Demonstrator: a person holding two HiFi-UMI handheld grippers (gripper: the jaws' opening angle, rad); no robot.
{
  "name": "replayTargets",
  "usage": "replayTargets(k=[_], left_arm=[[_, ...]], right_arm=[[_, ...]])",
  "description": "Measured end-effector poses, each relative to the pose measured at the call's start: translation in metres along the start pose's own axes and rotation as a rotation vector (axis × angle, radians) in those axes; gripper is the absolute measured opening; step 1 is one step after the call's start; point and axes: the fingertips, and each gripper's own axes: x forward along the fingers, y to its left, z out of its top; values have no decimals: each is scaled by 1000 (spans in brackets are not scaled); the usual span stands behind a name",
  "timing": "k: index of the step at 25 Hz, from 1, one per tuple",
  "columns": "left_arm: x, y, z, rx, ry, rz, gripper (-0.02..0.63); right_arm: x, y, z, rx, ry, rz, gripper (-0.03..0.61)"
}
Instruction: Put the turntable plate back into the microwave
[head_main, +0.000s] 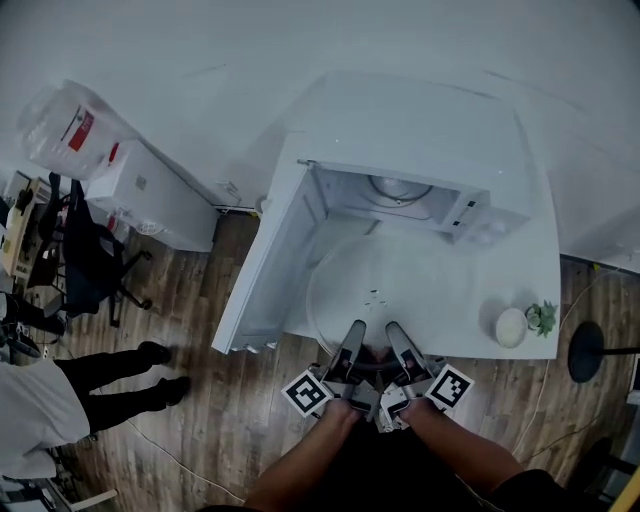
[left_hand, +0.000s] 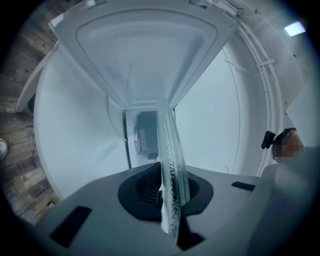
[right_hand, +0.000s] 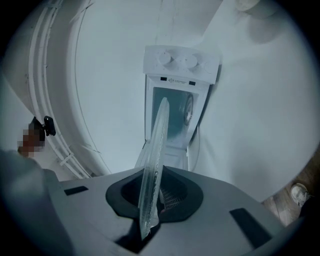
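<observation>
— Where is the plate, and what are the tools doing?

— Your left tool (head_main: 354, 335) and your right tool (head_main: 393, 333) are both clamped on the near rim of the turntable plate (head_main: 375, 285), side by side at lower centre of the head view. The plate lies roughly flat over the white tabletop (head_main: 540, 270), just in front of the microwave (head_main: 400, 120). I cannot tell whether it rests there or hangs just above.

— And the way in?

— Straight ahead of your tools, toward the top of the frame. The open cavity (head_main: 385, 205) begins just past the plate's far edge, and the door (head_main: 262, 265) is swung out at left. Both hands are equally near, so I judge you should push it in level.

— What is it made of?

— It's a thin round disc of clear ribbed glass, likely slick and brittle. Each gripper view shows it edge-on, pinched between dark ridged pads (left_hand: 145, 186).
</observation>
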Motion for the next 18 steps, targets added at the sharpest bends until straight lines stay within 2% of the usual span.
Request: replayTargets(k=[10,18], left_arm=[[80,32,14,-39,142,8,40],[125,54,31,-44,194,20,40]], right_arm=[[43,-34,54,-17,-133,-52,54],[78,-57,82,-12,-184,-72,55]])
